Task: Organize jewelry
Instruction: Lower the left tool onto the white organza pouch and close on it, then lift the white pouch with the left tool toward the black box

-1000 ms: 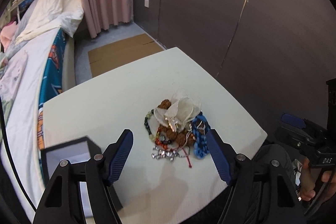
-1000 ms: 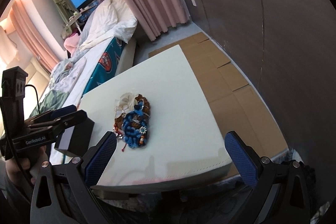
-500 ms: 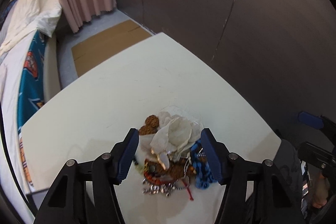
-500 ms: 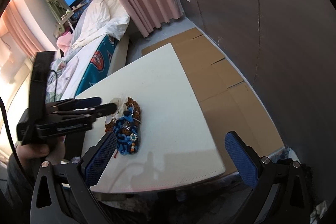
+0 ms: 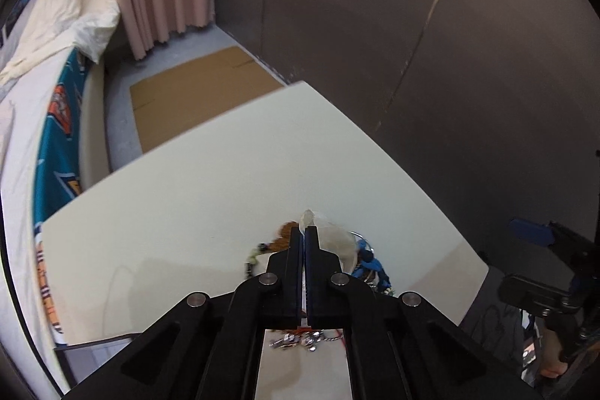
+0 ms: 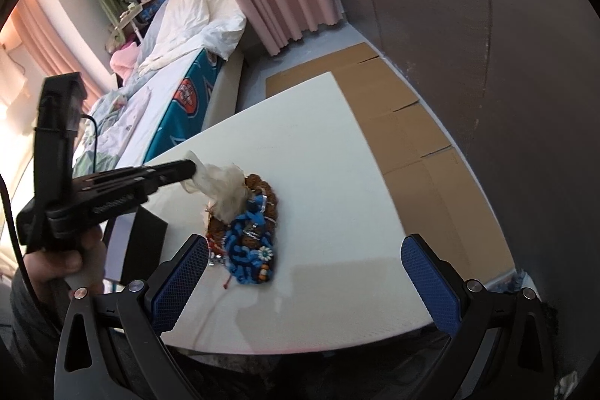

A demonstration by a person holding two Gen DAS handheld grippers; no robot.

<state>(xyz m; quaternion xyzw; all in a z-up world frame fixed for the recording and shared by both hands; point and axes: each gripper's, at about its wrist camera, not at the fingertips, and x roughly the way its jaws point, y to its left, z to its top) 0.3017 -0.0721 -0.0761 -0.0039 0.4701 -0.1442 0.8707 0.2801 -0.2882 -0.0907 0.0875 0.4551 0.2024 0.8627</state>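
Task barely begun, as I judge it: the pile (image 6: 245, 231) of jewelry sits lumped together at centre of the right wrist view, on the white desk (image 6: 318, 145), nothing sorted out yet. The left gripper (image 6: 189, 168) comes in from the left of that view; its jaws have just been closing and are now pressed together on the top of the pouch (image 6: 221, 186), a thin whitish translucent bag lying over the pile. In the left wrist view the same gripper (image 5: 304, 231) shows w/ jaws together at lower centre, a bit of pouch (image 5: 337, 242) peeking out at the tip and to the right. Under the pouch: brown beads (image 6: 262, 182), a blue cord (image 6: 247, 250) w/ a small flower, and a silver chain (image 5: 296, 340) at the bottom of the left view, seen between the gripper's arms. A dark box (image 6: 140, 246) w/ a pale inside stands at the desk's left edge, just beside the pile; it looks empty as far as I can see, prob the place for the pieces. The right gripper (image 6: 303, 283) hangs wide open at the bottom of its own view, holding nothing, near side of the pile. Left to do, I'd say: get the pouch off, untangle, then place each piece.
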